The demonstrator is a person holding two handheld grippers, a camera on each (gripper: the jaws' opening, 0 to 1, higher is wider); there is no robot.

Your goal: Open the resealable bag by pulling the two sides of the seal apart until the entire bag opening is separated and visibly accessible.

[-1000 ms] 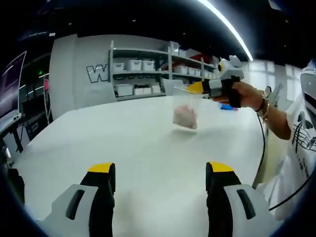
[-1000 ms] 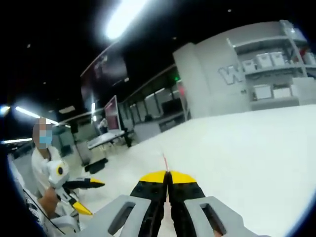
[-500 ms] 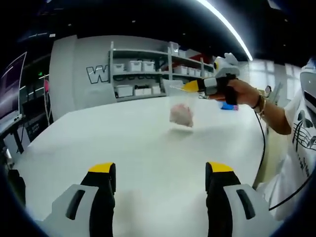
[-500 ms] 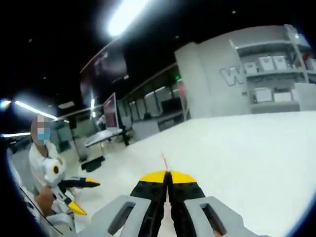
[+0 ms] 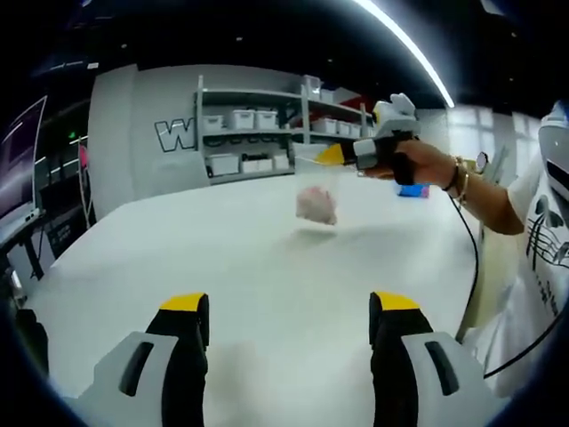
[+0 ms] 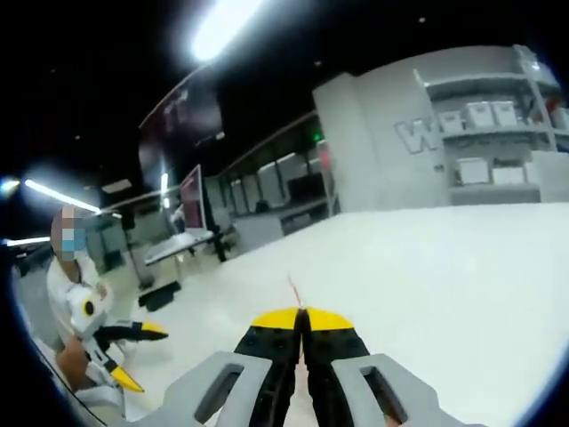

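Left hand-held gripper (image 5: 286, 313): jaws spread wide, nothing between them, low over the white tabletop (image 5: 222, 258). Right hand-held gripper (image 5: 332, 156) held up at upper right in the left gripper view; in the right gripper view its jaws (image 6: 302, 322) are pressed together on a thin clear edge with a red line. Resealable bag (image 5: 316, 191) hangs from that gripper, clear, pinkish contents at the bottom, lifted off the tabletop. Shelving with white bins (image 5: 249, 133) behind.

Legible text: one partial wall sign.
I read only a large outlined "W" on the grey wall (image 5: 142, 133); shelving hides the letters after it.
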